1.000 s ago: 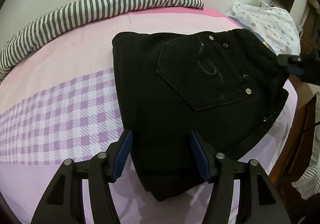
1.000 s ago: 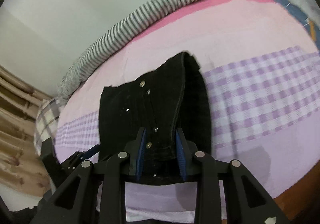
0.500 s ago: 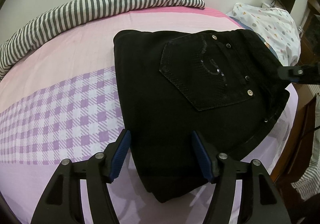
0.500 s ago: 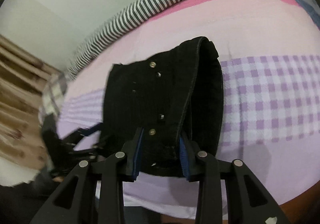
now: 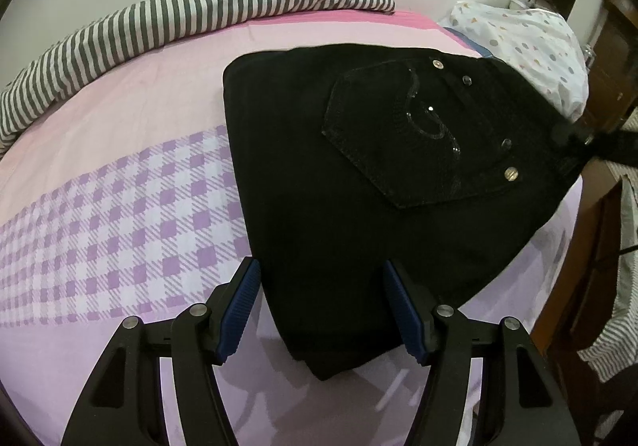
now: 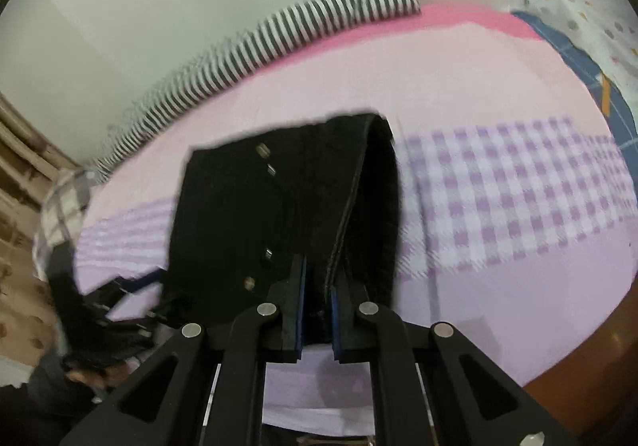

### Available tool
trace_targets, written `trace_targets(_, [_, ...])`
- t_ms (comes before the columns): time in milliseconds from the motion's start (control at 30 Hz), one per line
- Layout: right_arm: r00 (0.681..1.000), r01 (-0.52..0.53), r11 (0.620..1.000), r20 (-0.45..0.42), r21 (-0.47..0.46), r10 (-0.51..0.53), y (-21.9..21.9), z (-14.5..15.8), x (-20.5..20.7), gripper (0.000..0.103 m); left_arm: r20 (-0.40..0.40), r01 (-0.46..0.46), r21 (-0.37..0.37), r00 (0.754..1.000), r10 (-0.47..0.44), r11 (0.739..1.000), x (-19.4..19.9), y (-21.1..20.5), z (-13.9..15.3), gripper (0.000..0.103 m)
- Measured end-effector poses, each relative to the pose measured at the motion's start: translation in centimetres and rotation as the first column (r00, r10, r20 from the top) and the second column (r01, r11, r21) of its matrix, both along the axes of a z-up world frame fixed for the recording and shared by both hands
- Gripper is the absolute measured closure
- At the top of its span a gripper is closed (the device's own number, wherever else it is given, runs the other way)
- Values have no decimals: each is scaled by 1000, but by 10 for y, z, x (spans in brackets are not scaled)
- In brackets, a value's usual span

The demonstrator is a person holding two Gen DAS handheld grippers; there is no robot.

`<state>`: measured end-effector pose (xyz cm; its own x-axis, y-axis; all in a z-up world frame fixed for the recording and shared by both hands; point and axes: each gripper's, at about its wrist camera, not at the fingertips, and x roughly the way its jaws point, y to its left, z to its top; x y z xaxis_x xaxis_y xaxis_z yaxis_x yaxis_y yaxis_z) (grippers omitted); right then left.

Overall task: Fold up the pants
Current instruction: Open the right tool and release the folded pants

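Right wrist view: right gripper [image 6: 318,286] jaws have just closed, pinching the black pants [image 6: 279,214] waistband. Left gripper [image 5: 323,304] spread, straddling the folded edge on the bed sheet [image 5: 119,206].

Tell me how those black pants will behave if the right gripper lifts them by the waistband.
The black pants look like thick denim, so the folded layers will probably sag and unfold rather than stay flat. The right gripper has just closed on only a narrow bit of waistband, so the rest likely hangs. The left gripper stands open, giving no support.
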<state>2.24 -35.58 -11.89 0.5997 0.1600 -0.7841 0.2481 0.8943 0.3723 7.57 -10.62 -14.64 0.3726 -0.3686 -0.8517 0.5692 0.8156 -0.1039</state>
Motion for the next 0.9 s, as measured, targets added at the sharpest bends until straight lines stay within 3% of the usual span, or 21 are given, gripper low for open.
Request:
trace_targets(133, [998,34,999,-47,19,-33,-6,-30,5,95,-19,5,-4,1000,-5,1000,-1,2,0,39])
trace_targets(300, [998,50,997,-44,51,-47,-9,-32,3,95,-10,6,4,1000,-6,1000,-4,1,0,39])
trace_targets(500, [999,38,999,-29,-16,-39,6,-13,2,78,23,-6,37,1000,5,999,-10,-3,6,39])
trace_targets(567, [999,34,996,-30,-81,-37,13,-7,3,63,31,0,49,1000,-1,999,-13,-5,9,39])
trace_targets(667, [999,37,990,-30,-135,-41,21,-5,2,60,35,5,62,999,-7,998,-17,-6,12,39])
trace_targets(900, [996,69,991,-50,-118,-76,15,-18,-7,59,39,19,82,999,-23,996,-31,-7,15,39])
